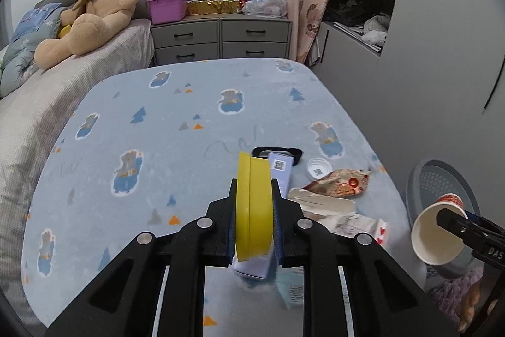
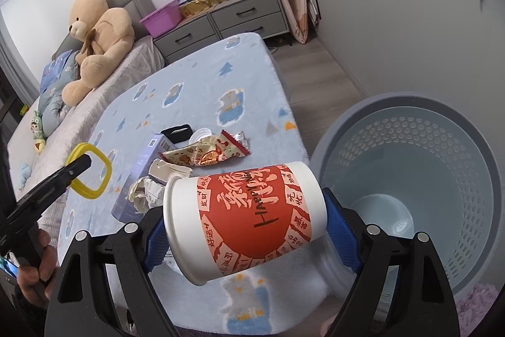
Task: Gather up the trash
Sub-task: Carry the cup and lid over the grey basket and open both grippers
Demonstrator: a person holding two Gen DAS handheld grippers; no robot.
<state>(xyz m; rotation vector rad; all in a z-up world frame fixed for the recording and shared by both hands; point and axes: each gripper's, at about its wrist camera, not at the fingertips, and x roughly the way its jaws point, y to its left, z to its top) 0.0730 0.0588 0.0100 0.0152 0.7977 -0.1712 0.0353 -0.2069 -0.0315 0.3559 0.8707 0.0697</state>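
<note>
My left gripper (image 1: 254, 210) is shut on a yellow plastic lid ring (image 1: 254, 207), held on edge above the blue blanket; it also shows in the right wrist view (image 2: 90, 171). My right gripper (image 2: 246, 229) is shut on a red-and-white paper cup (image 2: 249, 218), held sideways at the bed's edge beside the grey perforated bin (image 2: 407, 182); the cup also shows in the left wrist view (image 1: 437, 234). On the blanket lie a snack wrapper (image 2: 208, 155), crumpled paper (image 2: 148, 191), a lilac box (image 2: 139, 176), a clear lid (image 1: 318, 168) and a black item (image 1: 277, 152).
A teddy bear (image 1: 91, 2) sits on the bed at far left. Grey drawers (image 1: 221, 37) with a purple tub stand behind. A grey cupboard wall (image 1: 426, 52) is on the right. The bin stands on the floor right of the bed.
</note>
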